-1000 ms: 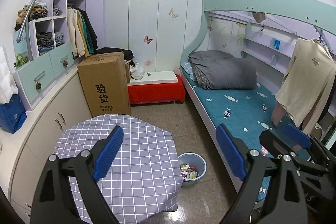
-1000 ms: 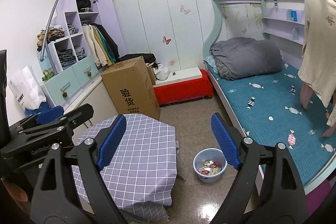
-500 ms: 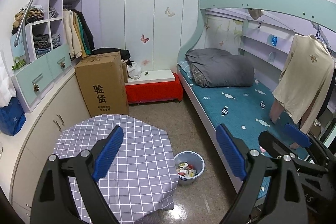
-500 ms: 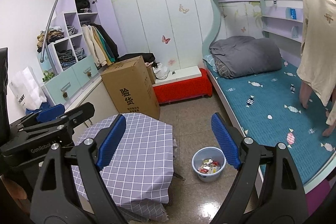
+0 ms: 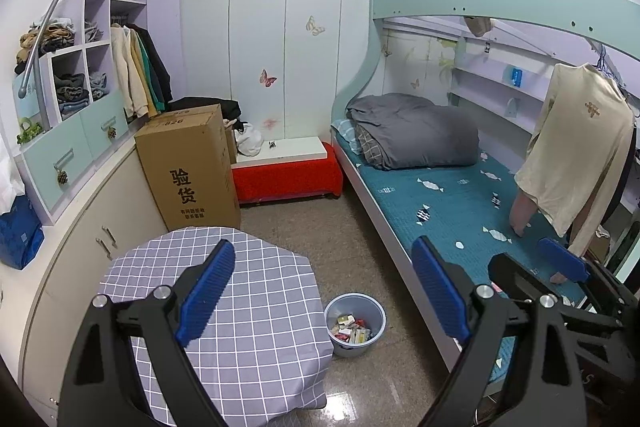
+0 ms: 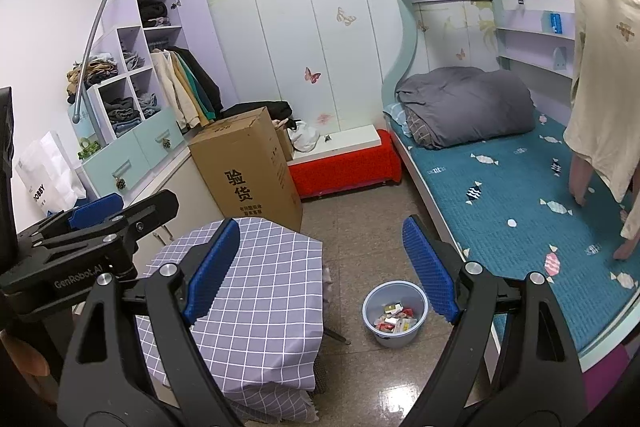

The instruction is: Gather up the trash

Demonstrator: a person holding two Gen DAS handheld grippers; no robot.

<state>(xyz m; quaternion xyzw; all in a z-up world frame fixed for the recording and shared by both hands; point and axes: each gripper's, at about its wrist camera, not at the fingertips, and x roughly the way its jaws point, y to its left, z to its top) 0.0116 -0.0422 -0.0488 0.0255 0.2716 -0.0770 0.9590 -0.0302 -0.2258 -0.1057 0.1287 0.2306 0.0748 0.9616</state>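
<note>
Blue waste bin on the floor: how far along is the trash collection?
The round light-blue plastic bin beside the checked-cloth table already holds a layer of small wrappers and packets. Nothing is in hand: the left gripper and right gripper both stand open and empty. No loose trash shows on the tabletop or visible floor, so little seems left.

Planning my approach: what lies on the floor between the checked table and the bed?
Only the blue bin holding wrappers, standing on bare floor between the table and the bed; the right wrist view shows it.
</note>
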